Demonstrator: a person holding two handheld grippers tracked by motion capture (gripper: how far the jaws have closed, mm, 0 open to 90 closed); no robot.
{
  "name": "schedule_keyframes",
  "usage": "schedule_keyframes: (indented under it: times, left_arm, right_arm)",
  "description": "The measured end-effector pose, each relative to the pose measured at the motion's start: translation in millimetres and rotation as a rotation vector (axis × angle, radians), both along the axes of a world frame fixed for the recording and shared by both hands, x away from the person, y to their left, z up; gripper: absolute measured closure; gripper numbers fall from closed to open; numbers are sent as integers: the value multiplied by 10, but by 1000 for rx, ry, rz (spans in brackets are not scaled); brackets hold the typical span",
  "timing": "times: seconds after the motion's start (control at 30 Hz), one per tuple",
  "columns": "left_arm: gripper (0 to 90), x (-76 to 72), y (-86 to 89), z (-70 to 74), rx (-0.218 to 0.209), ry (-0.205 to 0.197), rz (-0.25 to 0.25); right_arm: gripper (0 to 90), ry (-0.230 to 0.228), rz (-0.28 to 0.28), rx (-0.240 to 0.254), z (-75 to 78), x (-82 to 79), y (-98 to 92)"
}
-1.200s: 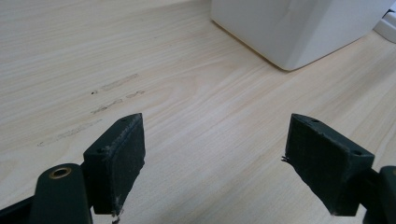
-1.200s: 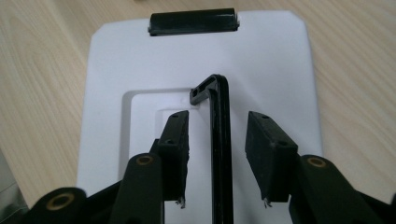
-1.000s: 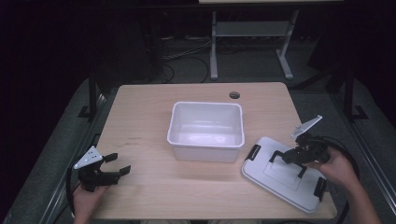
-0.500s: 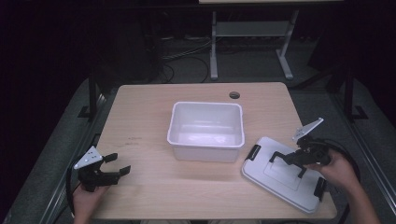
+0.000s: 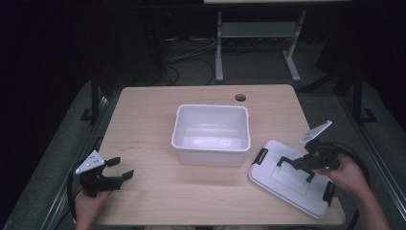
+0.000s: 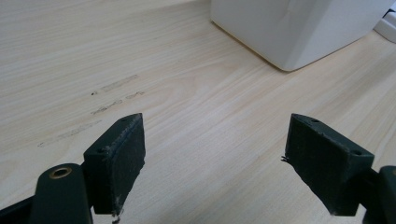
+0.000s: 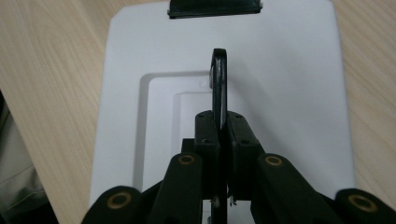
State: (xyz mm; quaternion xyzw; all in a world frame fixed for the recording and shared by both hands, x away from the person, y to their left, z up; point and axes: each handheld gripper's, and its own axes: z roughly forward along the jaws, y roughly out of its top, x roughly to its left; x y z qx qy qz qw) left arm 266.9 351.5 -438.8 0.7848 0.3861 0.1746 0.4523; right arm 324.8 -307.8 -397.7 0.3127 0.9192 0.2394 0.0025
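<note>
My right gripper clamps the black handle of the white lid, its jaws having just closed on the thin upright bar.

The lid lies flat at the right front of the tabletop, with a black latch at its far end. Just beside it stands the open white bin, mid-table. At the left front, my left gripper hangs wide open over bare wood, holding nothing.
</note>
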Motion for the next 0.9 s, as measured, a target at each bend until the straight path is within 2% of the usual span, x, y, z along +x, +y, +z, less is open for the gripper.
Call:
schedule_keyframes:
  times: [0.43,0.9]
  left_arm:
    - [194,4,-13,0,-4,-5,-3]
    - [193,5,-3,5,-6,-3,0]
  right_arm:
    - [846,-28,10,11,238,-49,-12]
    - [846,-70,38,-2,741,-140,-28]
